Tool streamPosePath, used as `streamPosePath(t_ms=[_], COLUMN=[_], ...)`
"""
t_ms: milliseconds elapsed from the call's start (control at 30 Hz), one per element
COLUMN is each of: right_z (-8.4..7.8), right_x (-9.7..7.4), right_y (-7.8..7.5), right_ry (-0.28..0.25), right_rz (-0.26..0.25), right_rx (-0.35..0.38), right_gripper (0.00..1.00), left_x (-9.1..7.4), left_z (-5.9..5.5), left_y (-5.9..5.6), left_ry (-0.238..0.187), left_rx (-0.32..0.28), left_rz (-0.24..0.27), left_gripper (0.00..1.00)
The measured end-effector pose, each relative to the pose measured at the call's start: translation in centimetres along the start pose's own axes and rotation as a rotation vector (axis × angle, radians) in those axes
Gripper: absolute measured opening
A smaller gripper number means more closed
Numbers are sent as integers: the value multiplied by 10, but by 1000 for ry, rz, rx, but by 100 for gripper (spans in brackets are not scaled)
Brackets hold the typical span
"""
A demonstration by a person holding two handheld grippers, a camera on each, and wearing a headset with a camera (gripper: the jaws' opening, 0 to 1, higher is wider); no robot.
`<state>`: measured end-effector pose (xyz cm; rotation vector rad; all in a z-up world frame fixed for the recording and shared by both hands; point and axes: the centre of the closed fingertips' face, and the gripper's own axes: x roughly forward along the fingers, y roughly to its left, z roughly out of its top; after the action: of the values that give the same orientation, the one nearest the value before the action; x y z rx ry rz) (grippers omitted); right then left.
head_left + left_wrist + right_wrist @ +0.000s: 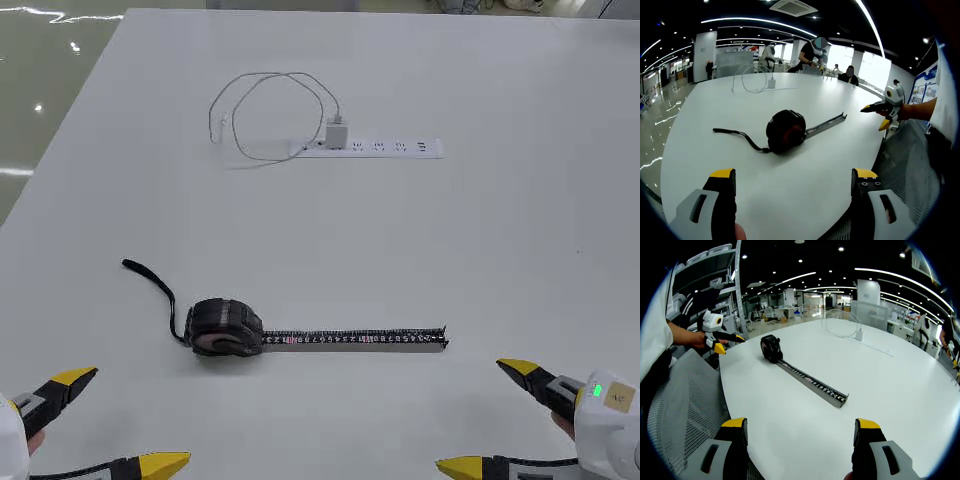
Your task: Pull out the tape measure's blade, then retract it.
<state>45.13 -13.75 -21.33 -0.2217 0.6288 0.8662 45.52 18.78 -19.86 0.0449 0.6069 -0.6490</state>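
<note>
White counter (480, 230) carries the tape measure (225, 327) near the person's edge. The case lies to the left; the blade (355, 338) lies flat, extended rightward, with its long axis parallel to that edge. The wrist strap (155, 285) trails to the rear left. The left tool (130, 419) and right tool (480, 415) flank it with jaws apart, gripping nothing. Open surface separates it from the power strip (370, 148).

Head view looks down from above — gripper views low at table (500, 250) edge (all share tape measure (225, 327))

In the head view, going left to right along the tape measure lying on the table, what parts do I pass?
wrist strap → black case → blade, lying pulled out on the table
</note>
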Motion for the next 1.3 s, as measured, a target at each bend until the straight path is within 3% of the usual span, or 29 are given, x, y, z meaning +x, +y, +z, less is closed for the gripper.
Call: streamPosePath(t_ms=[900,1300], right_z=[1,2], right_x=[2,6], right_y=[0,-2], right_ry=[2,3], right_rz=[3,9], right_rx=[0,-1], right_gripper=[86,86], left_x=[5,13], left_z=[8,13], left_y=[6,2], left_ry=[-18,-23], left_rx=[-22,-20], left_rz=[8,-5], left_gripper=[93,93])
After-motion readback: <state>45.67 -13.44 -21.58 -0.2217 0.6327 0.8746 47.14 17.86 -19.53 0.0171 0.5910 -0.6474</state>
